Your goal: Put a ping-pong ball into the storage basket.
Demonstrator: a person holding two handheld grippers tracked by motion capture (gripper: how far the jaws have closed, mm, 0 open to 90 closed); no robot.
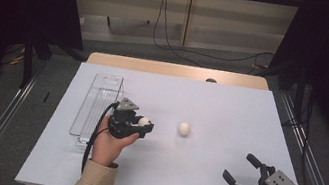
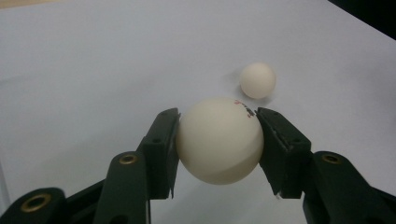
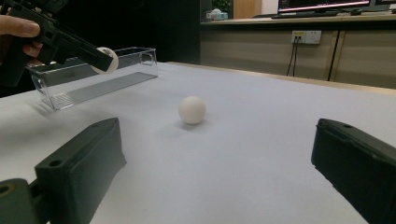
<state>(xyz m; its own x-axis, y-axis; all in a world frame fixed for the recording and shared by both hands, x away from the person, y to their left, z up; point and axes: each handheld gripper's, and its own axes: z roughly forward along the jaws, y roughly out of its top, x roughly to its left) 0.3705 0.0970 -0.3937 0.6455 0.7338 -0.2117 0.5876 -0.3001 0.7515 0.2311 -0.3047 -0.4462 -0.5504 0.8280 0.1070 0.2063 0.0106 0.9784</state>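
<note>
Tongs check, as things stand: your left tongs [image 1: 145,123] are clamped on a white ball [image 1: 144,121], one jaw on each side of it, and from the left gripper view that held ball [image 2: 219,140] is squeezed right across its middle, with a small red and dark mark near its top edge. It's up off the counter [image 1: 221,107], just to the right of the clear plastic tray [image 1: 97,106], which lies lengthwise along the left side of the white surface (long, narrow, see-through walls). In the right gripper view you can see the held ball [image 3: 106,60] in front of the tray's near end [image 3: 88,79], higher than the tray's rim, so it's beside it rather than in it.

The second white ball [image 1: 184,129] sits loose on the counter, near the middle, a little to the right of your left tongs and touching nothing. It shows up beyond the held ball in the left gripper view [image 2: 258,80] and dead ahead in the right gripper view [image 3: 192,109].

Your right tongs [image 1: 240,170] are spread wide with nothing between the jaws, low over the near right corner of the counter, well apart from both balls, pointing back toward the loose one.
</note>
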